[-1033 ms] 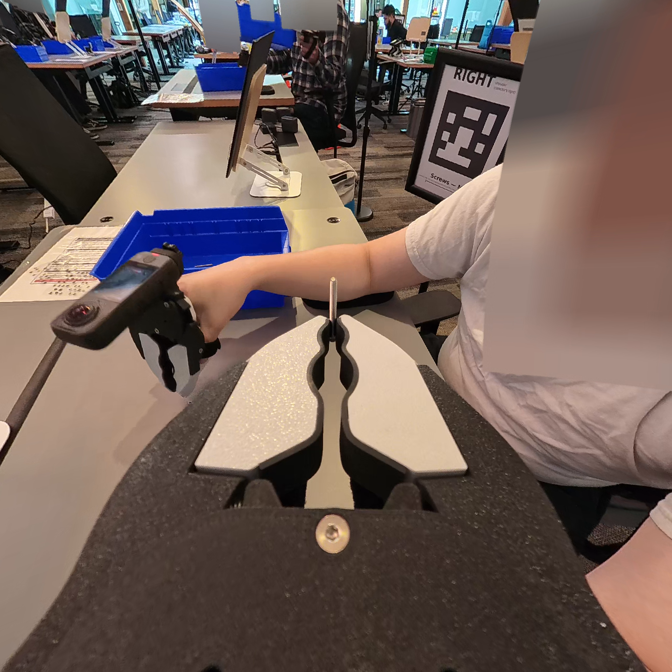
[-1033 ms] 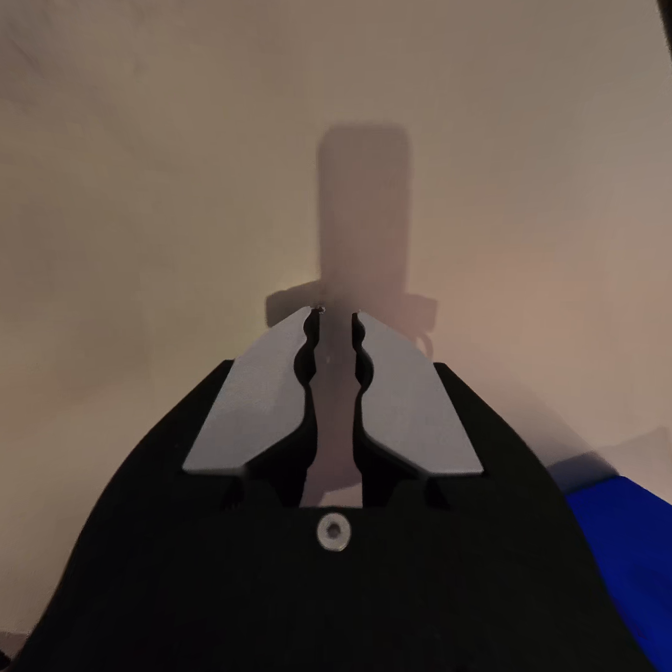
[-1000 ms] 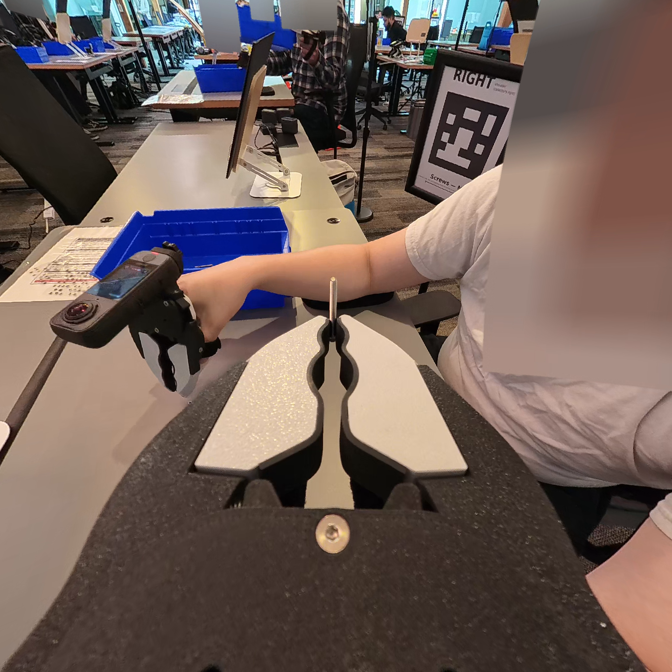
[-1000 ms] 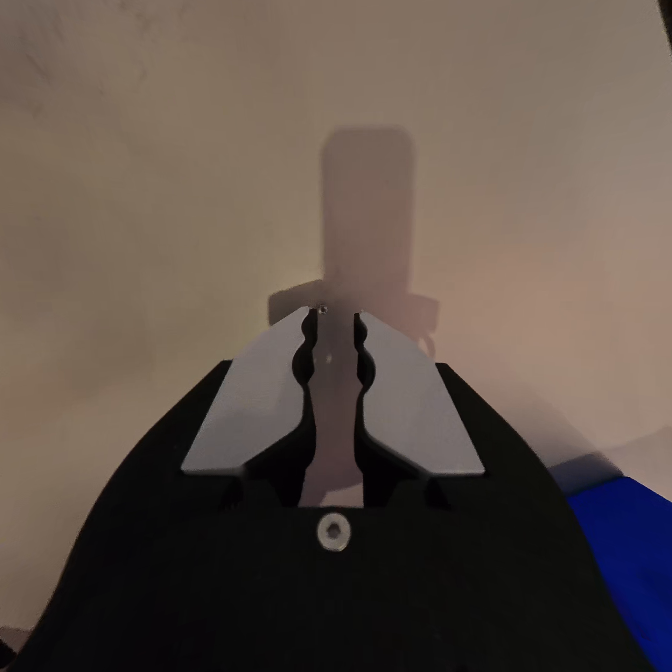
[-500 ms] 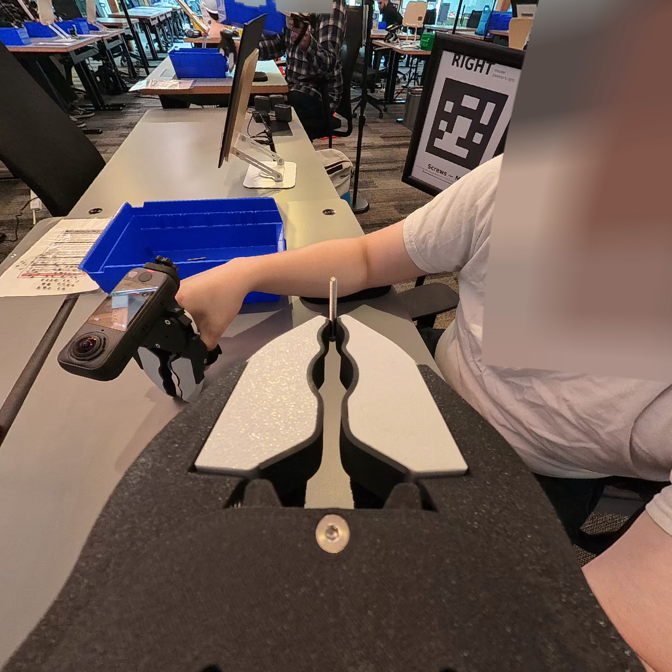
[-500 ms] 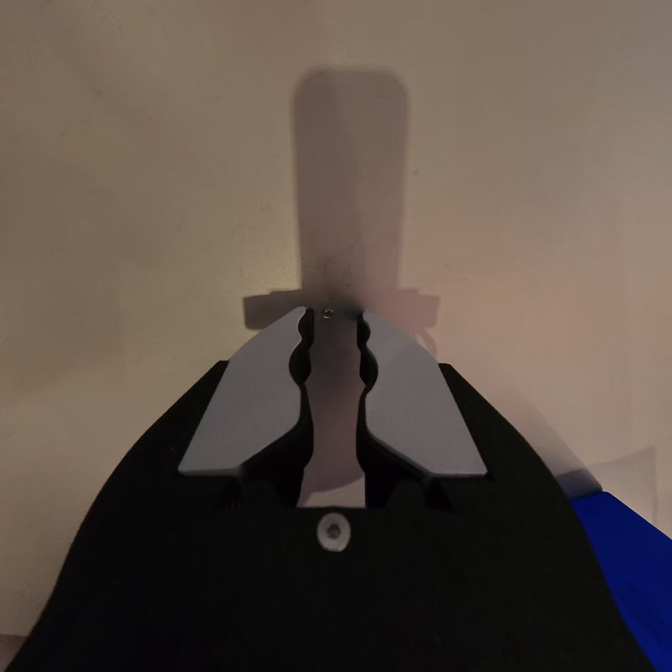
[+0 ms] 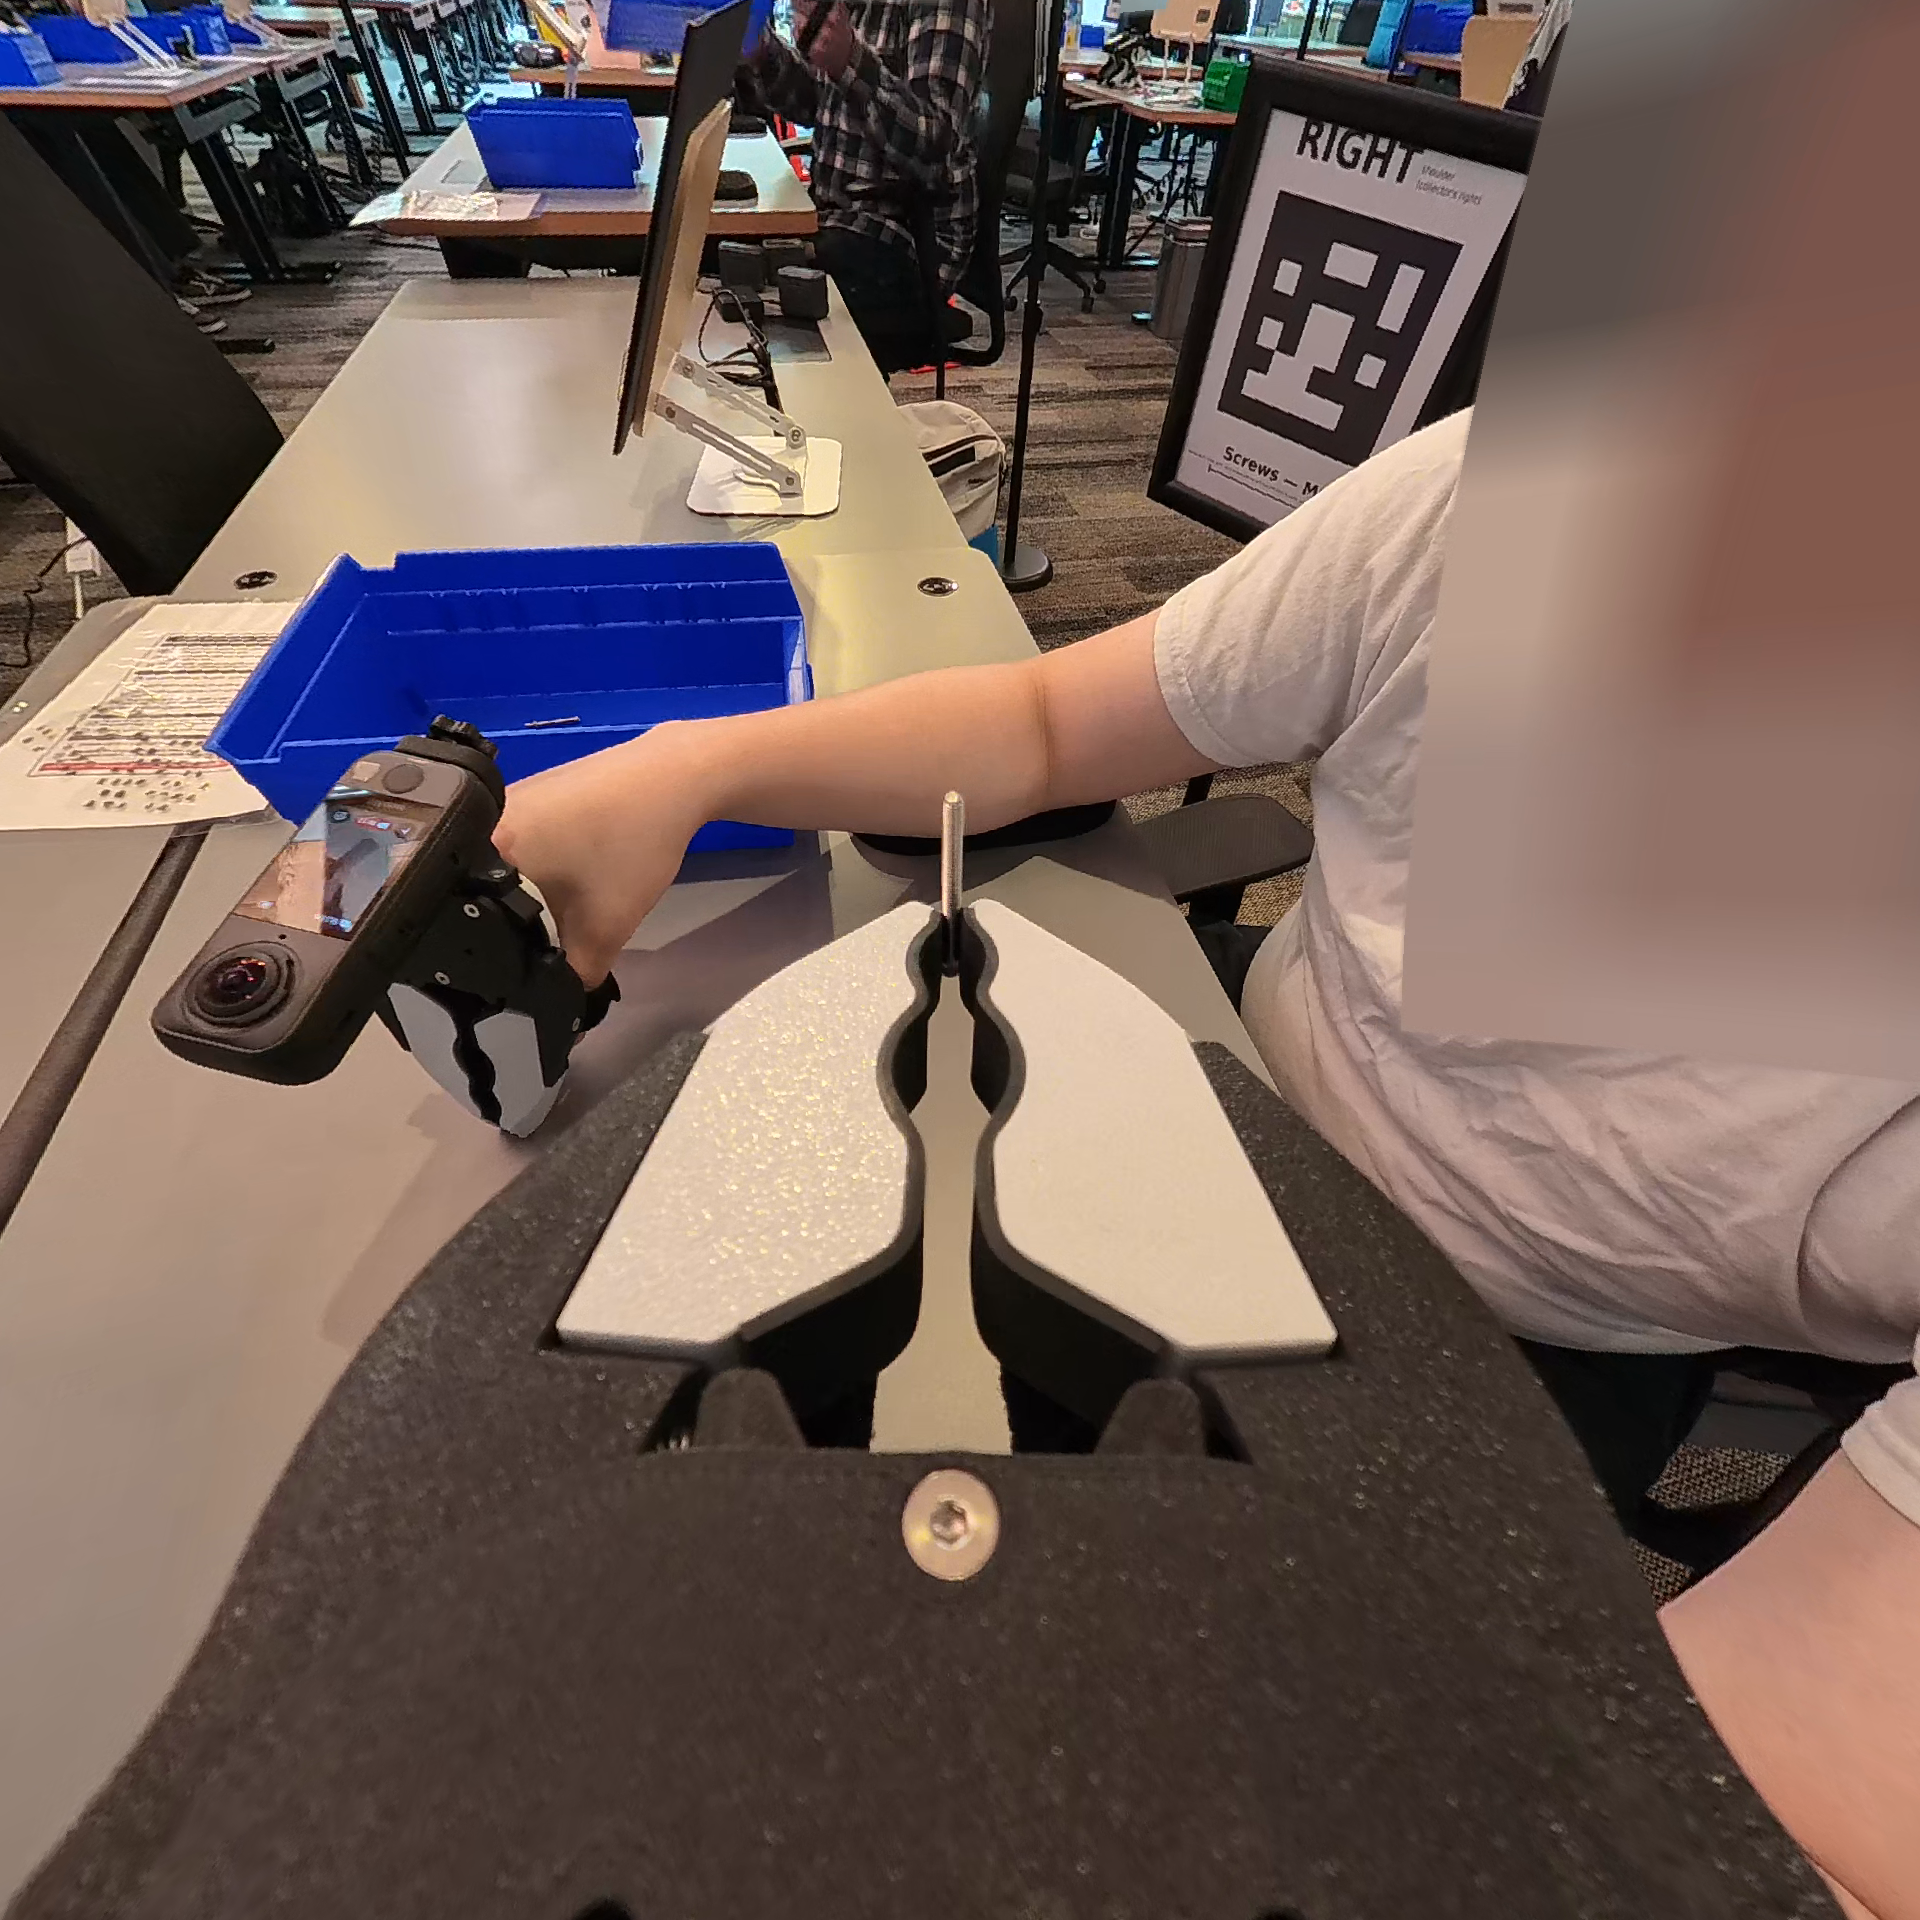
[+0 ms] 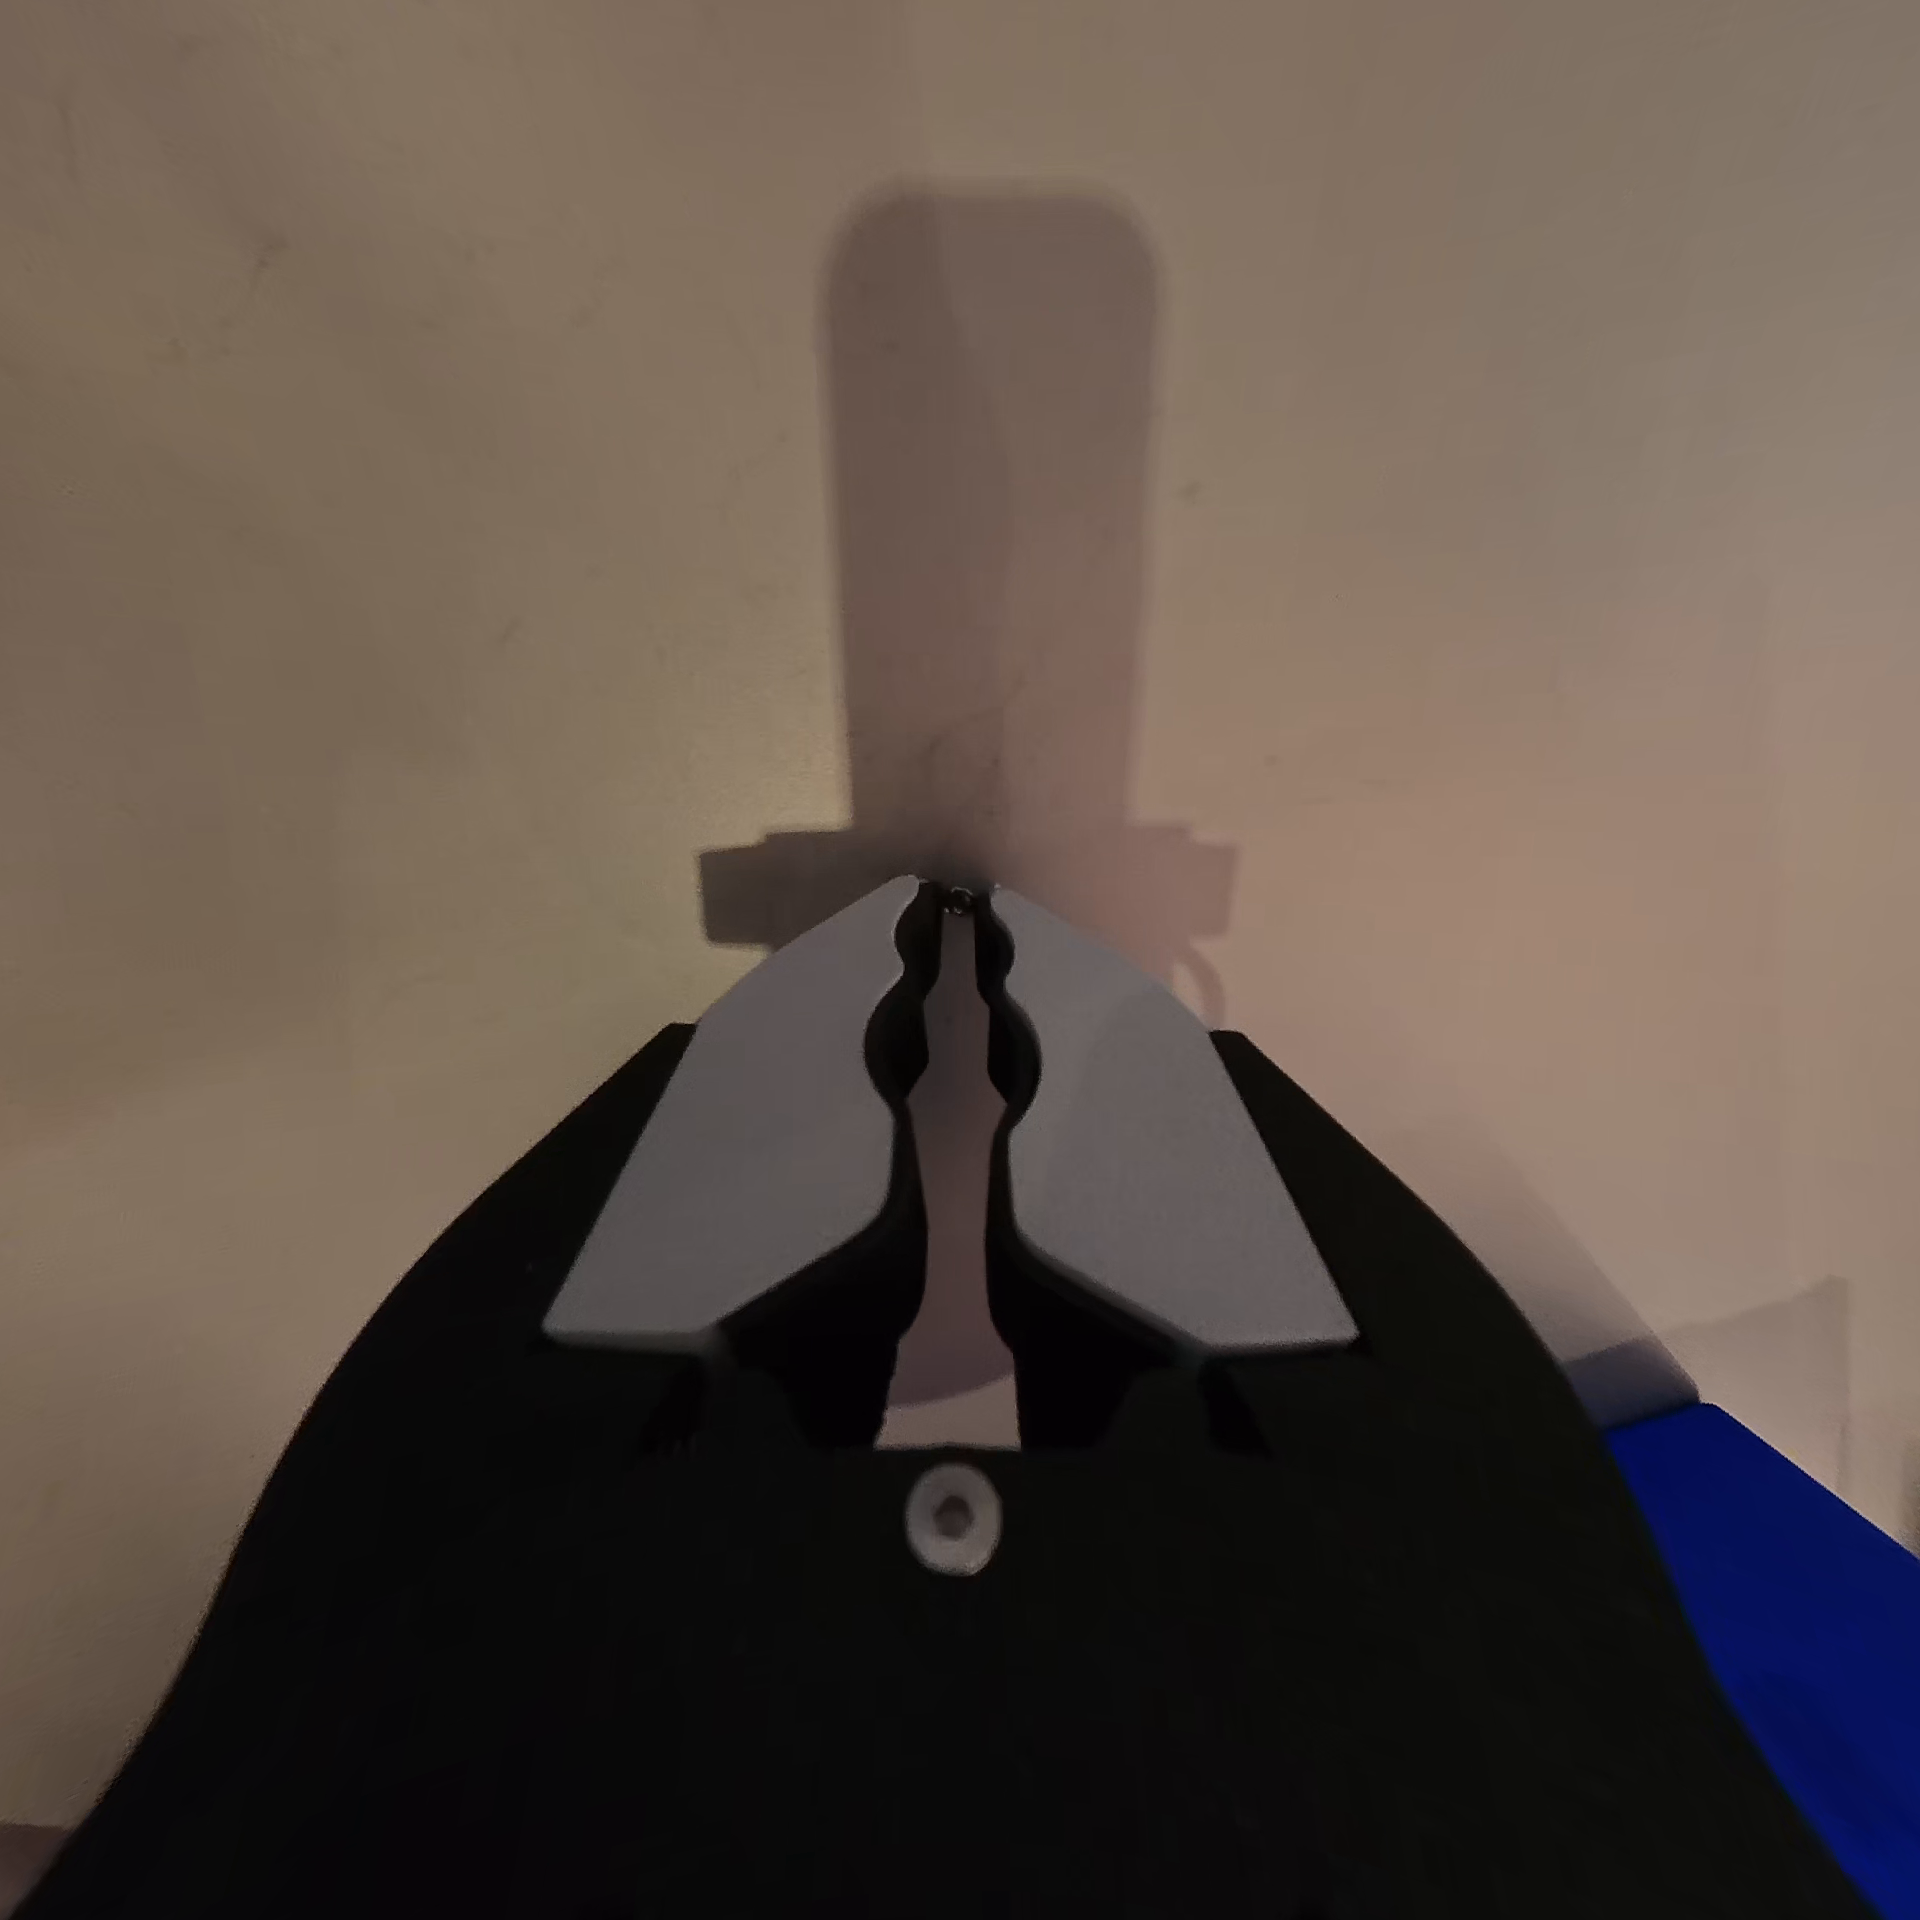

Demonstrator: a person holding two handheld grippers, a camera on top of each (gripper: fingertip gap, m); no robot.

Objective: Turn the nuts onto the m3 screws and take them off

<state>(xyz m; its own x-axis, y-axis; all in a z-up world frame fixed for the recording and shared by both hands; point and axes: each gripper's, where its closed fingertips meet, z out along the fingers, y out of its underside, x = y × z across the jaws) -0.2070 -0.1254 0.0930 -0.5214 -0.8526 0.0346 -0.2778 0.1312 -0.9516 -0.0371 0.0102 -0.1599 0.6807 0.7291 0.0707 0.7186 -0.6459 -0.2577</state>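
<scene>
Progress: no nut on the screw (image 7: 951,852) yet, as far as I can see; its shaft above my left gripper (image 7: 951,935) looks bare. Threading on and taking off are both left.

Left gripper: closed on the screw's lower end, shaft upright past the tips. Beyond it, to the left, lies the bin (image 7: 520,644).

Right gripper (image 8: 958,902): tips pointed down, touching or just above the tabletop (image 8: 416,520), nearly together on a tiny dark bit, likely a nut (image 8: 957,904). Too small to be sure the pinch has it. Bin corner low to the right.
</scene>
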